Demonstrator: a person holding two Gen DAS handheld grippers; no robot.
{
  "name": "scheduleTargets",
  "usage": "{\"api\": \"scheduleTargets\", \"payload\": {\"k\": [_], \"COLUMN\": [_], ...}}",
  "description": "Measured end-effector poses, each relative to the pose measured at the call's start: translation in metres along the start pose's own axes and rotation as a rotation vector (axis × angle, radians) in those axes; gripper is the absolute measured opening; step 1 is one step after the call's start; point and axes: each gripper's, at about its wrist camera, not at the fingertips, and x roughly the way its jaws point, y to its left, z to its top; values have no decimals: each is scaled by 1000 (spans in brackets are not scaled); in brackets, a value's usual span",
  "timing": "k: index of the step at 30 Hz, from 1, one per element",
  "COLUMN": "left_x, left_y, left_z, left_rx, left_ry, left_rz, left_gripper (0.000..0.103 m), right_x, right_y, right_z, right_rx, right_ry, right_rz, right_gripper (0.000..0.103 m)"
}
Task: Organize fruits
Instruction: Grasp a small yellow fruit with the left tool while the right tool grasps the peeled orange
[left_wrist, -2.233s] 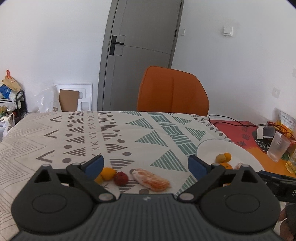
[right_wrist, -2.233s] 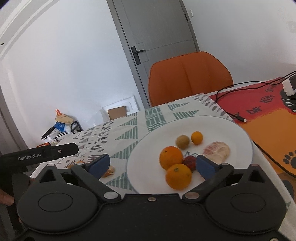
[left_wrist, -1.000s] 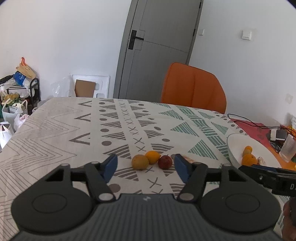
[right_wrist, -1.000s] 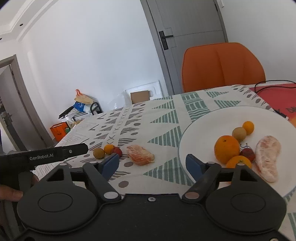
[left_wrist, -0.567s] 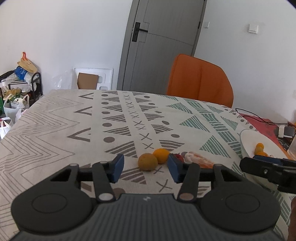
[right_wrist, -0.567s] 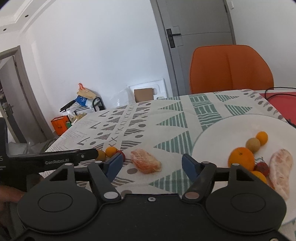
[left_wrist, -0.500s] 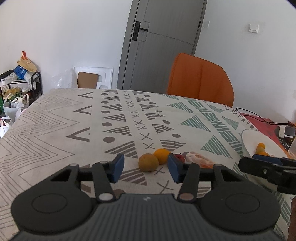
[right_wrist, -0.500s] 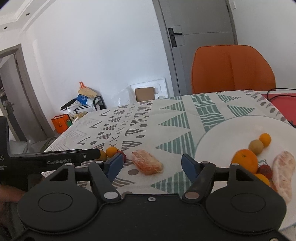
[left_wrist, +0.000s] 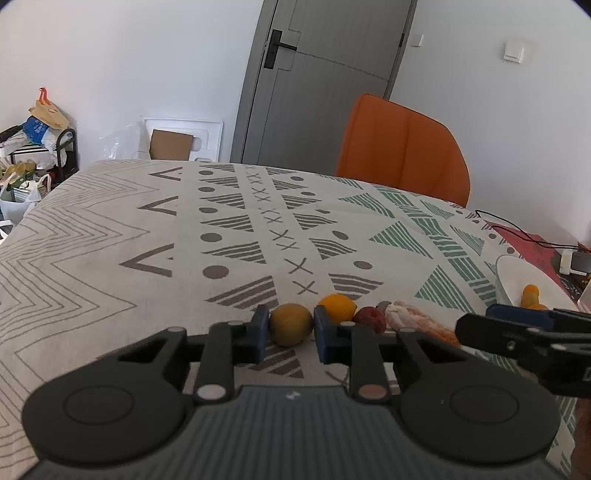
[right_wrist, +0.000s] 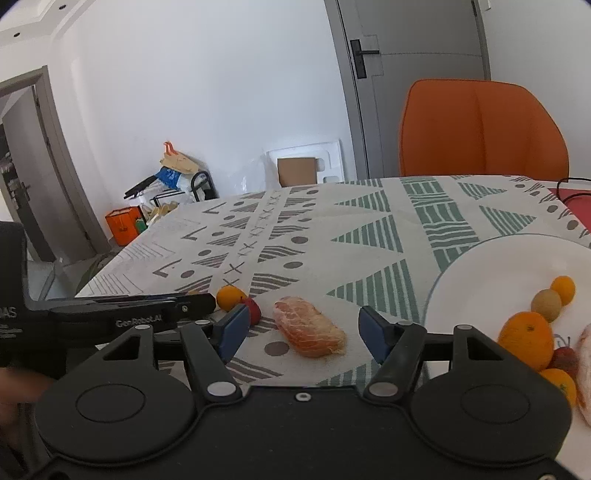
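My left gripper (left_wrist: 288, 329) is shut on a small yellow-brown round fruit (left_wrist: 290, 324) that rests on the tablecloth. Beside it to the right lie a small orange (left_wrist: 337, 306), a red fruit (left_wrist: 369, 319) and a peeled citrus piece (left_wrist: 413, 318). My right gripper (right_wrist: 303, 328) is open with the peeled citrus piece (right_wrist: 309, 331) between its jaws, not touched. The white plate (right_wrist: 480, 280) on the right holds several fruits: oranges (right_wrist: 526, 339), a brown fruit (right_wrist: 546, 305) and another peeled piece at the edge.
An orange chair (left_wrist: 402, 147) stands behind the table, with a grey door (left_wrist: 325, 74) beyond. A black cable (left_wrist: 517, 232) and a red mat lie at the far right. Bags and a rack (right_wrist: 173, 184) stand on the floor to the left.
My left gripper has closed its jaws onto the yellow-brown fruit. My right gripper has moved left from the plate, so that the peeled citrus piece lies between its open jaws.
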Motion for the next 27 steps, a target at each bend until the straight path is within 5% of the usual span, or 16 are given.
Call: {"api": "scheduleTargets", "payload": {"k": [13,27], "left_x": [-22,-26], "left_y": [28,33], "left_z": [3,-3], "left_rx": [-55,-57], "left_ry": [-24,-9], "left_rz": [22,35], "left_gripper": [24,24], "right_x": [30,48], "right_y": [15,21], "right_z": [4,0], "right_rx": [-52,-94], "right_ry": [54,74], "right_rz": [-37,-97], "right_gripper": [45,46]}}
